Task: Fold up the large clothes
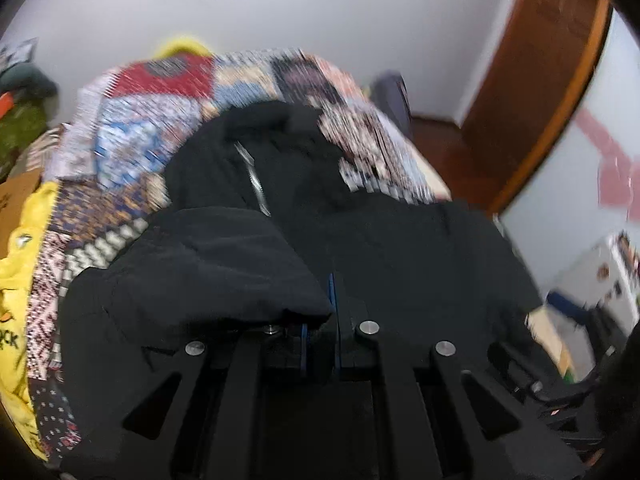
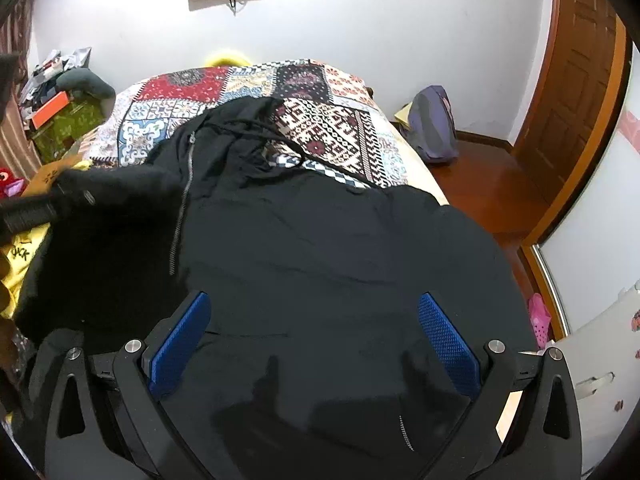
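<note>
While the left gripper (image 1: 334, 312) is clamped on a black sleeve (image 1: 216, 264) and the right gripper (image 2: 316, 344) hangs apart over the jacket (image 2: 340, 248), spread toward the bed's (image 2: 340, 128) 6 o'clock, the thin pinch may slip and spoil the fold.

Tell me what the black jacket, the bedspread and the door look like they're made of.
Black jacket: soft matte woven cloth, probably cotton blend; it creases loosely, with a metal-looking zipper. Bedspread: printed patchwork-pattern fabric, flat, no sheen. Door: glossy varnished brown wood, with carved panels.
</note>
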